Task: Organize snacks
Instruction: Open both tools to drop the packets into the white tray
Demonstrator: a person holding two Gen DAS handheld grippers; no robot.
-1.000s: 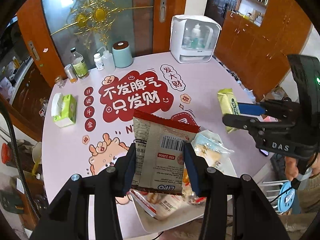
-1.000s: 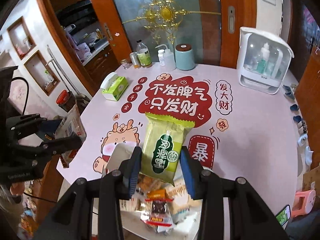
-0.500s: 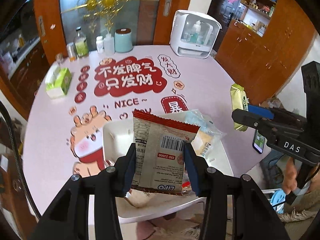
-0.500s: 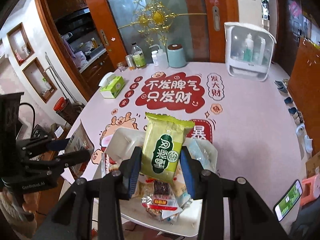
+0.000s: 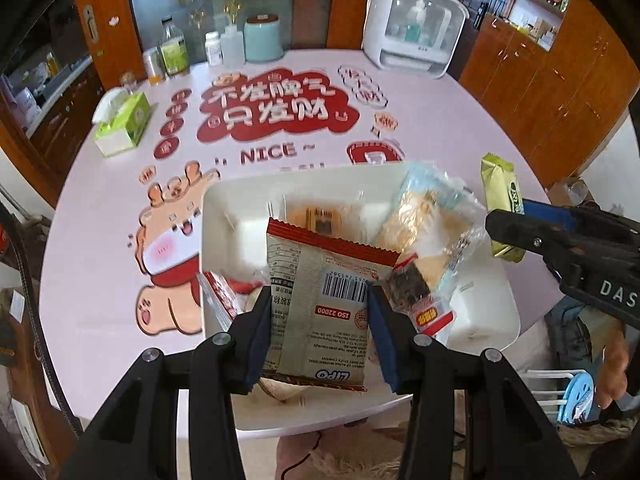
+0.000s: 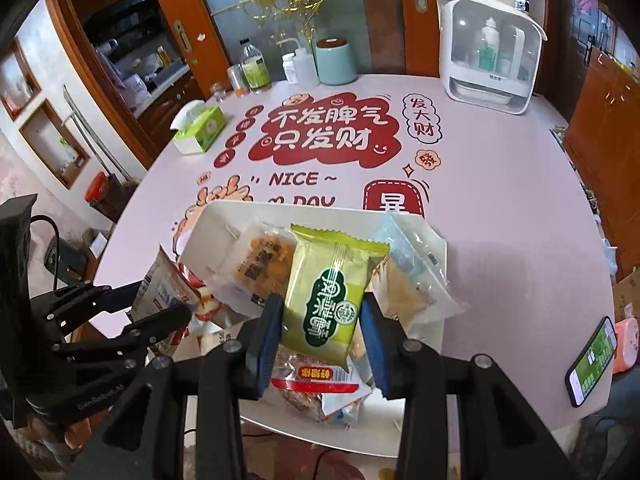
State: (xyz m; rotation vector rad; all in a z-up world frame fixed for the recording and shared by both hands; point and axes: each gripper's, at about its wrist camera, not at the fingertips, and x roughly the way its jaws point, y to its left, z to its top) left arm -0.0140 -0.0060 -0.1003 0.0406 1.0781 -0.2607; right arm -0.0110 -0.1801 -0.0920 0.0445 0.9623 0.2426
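The left claw (image 5: pixel 318 316) is clamping a grey packet with a red top band (image 5: pixel 320 300), barcode side facing the camera, above the near left part of the white tray (image 5: pixel 224 208). The right claw (image 6: pixel 320 330) is gripping a green snack pack (image 6: pixel 330 296) upright over the tray's (image 6: pixel 212 232) near middle. The tray is sitting at the near edge of the pink surface (image 6: pixel 500 200), crowded with clear-wrapped snacks (image 6: pixel 408 276). A tissue box (image 6: pixel 200 128) and a white cabinet (image 6: pixel 486 52) are standing well apart toward the far rim; a phone (image 6: pixel 592 360) is lying near the right edge.
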